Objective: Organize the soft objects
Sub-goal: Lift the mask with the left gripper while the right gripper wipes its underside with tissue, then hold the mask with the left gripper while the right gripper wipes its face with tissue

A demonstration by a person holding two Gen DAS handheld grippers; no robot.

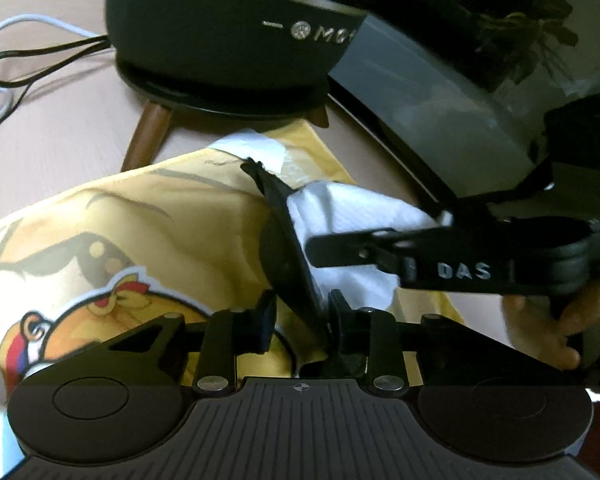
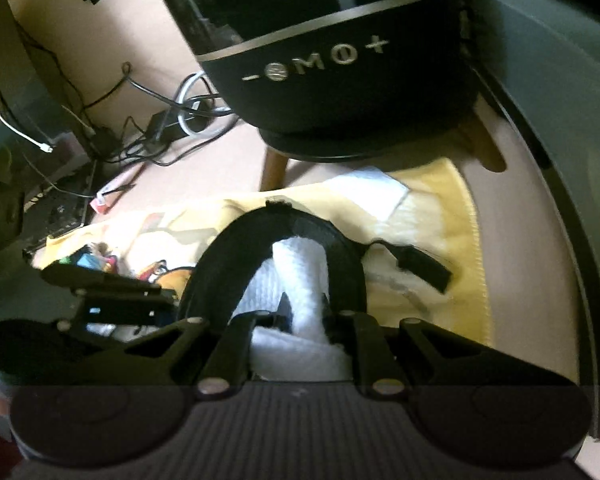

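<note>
With both hand-held grippers pinching over the yellow cloth [image 1: 148, 216] on the table [image 1: 60, 128], left [image 1: 300, 320] on the black strap [image 1: 288, 248], right [image 2: 306, 314] on the white towel [image 2: 296, 276], opposing pulls could drag everything askew.

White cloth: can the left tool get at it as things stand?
Probably not. The left tool is shut on the black band, which stands between it and the white cloth, and the right tool pinches that cloth.
</note>
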